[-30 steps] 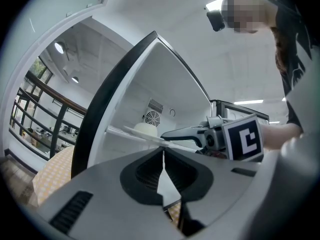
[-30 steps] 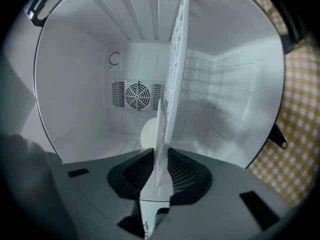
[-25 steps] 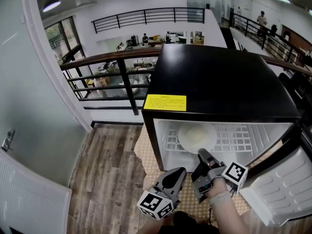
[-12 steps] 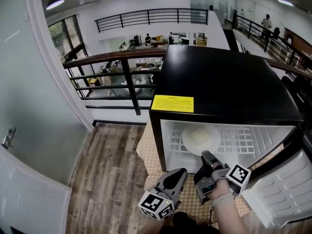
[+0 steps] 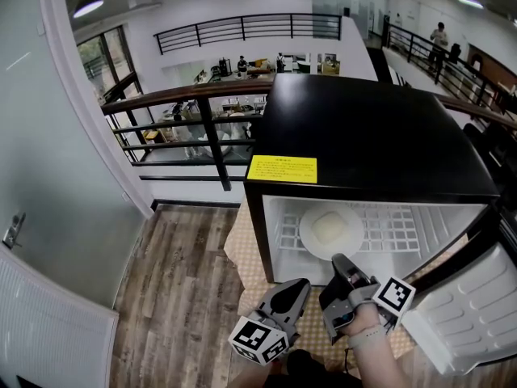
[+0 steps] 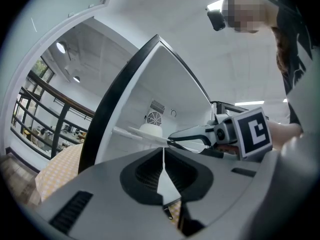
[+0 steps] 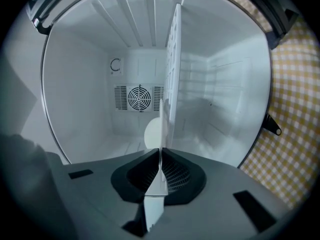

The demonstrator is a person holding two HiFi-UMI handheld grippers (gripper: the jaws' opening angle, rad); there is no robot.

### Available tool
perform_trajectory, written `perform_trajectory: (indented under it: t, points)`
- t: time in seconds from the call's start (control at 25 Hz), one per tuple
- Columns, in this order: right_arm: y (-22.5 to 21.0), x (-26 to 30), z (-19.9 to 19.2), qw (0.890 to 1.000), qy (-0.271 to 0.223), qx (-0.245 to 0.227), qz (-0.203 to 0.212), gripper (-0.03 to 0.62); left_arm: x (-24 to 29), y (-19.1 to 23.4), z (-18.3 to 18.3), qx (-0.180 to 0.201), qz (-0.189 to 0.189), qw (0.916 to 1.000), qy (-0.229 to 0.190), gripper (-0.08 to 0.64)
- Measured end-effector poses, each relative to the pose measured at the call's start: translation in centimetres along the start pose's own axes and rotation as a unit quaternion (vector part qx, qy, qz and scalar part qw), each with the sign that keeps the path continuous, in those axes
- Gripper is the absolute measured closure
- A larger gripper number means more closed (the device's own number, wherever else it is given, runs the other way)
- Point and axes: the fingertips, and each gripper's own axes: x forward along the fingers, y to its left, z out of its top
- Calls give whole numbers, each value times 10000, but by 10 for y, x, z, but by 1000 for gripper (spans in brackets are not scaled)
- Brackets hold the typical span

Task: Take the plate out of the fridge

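A round white plate (image 5: pixel 331 231) lies on the wire shelf (image 5: pixel 396 229) inside the small black fridge (image 5: pixel 371 128), whose door (image 5: pixel 477 314) stands open at the right. My right gripper (image 5: pixel 339 260) reaches into the opening, its jaws shut on the plate's near rim. In the left gripper view the plate (image 6: pixel 135 130) shows edge-on, running into the tips of the right gripper (image 6: pixel 171 142). In the right gripper view the plate (image 7: pixel 152 131) sits just beyond the closed right gripper (image 7: pixel 161 151). My left gripper (image 5: pixel 299 284) hangs shut and empty in front of the fridge, left of the right one.
The fridge stands on a yellow checkered mat (image 5: pixel 242 249) on a wooden floor (image 5: pixel 178 297). A dark railing (image 5: pixel 202 120) runs behind it at the left. A yellow label (image 5: pixel 281 169) marks the fridge top's front edge. A fan grille (image 7: pixel 138 98) sits in the fridge's back wall.
The right gripper's jaws have closed at the plate's near edge. The left gripper has stayed where it was.
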Motion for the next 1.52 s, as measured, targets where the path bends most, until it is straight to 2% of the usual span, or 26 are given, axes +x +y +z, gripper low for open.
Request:
perform_trajectory:
  t: [0.2,0.36,0.52,0.72,0.8,0.92,1.24,1.52]
  points:
    - [1,-10,-4,10000,31,-29,-4,548,-1,-4,-1,-12,-39,10000,22,543]
    - [4,-17,-1,9993,-77,-368,37,545,0,-7,-2,-6,-60,10000,33,543]
    - [4,-12,5,9990,-131,-416,113,483,2,-6,-1,-1,-62,10000,21,543]
    - [1,-1,5,9993,-78,-345,103,489,3,-6,-2,-10,-71,10000,33,543]
    - [-1,-1,3,9994,-77,-316,93,517,2,-5,-2,-13,-62,10000,44,543]
    - [-1,-6,0,9995,-77,-282,83,522,2,-3,-4,-24,-42,10000,60,543]
    - [-1,-6,5,9987,-50,-499,129,518,8,-8,-6,-41,-103,9999,55,543]
    - [-3,2,5,9991,18,-393,139,520,8,-9,-7,-43,-100,9999,69,543]
